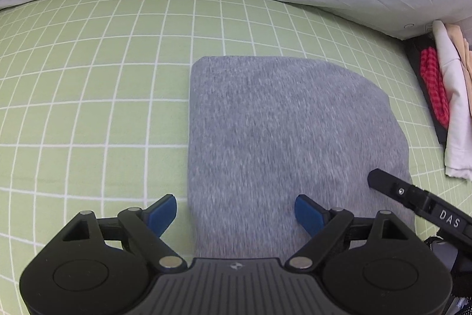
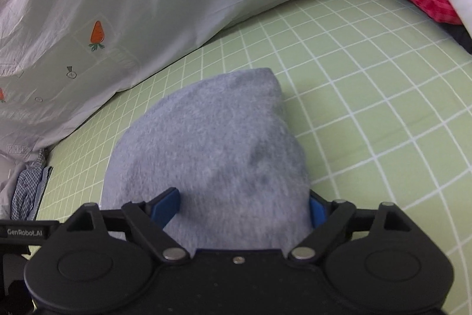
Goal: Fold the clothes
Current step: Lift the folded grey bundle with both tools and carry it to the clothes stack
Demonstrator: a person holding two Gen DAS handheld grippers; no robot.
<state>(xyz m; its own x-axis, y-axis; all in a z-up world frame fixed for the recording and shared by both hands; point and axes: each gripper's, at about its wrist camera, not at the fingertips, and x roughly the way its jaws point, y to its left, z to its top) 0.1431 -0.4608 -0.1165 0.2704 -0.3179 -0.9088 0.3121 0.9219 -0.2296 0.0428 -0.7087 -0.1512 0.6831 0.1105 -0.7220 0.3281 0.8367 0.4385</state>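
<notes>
Grey fleecy garment (image 1: 295, 138), folded into a soft rounded slab, lay flat on the green grid-checked sheet (image 1: 88, 108). My left gripper (image 1: 236, 214) and right gripper (image 2: 244, 208) both stood released, blue pads spread over its near edge.

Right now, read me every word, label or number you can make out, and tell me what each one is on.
"DAS": white letters on the right gripper's black body.
"GenRobot_AI": white letters on the left gripper's black body.
"COOK HERE": faint print on the pale carrot-patterned quilt, blurred, reading uncertain.
Other quilt markings: too faint to read.
</notes>
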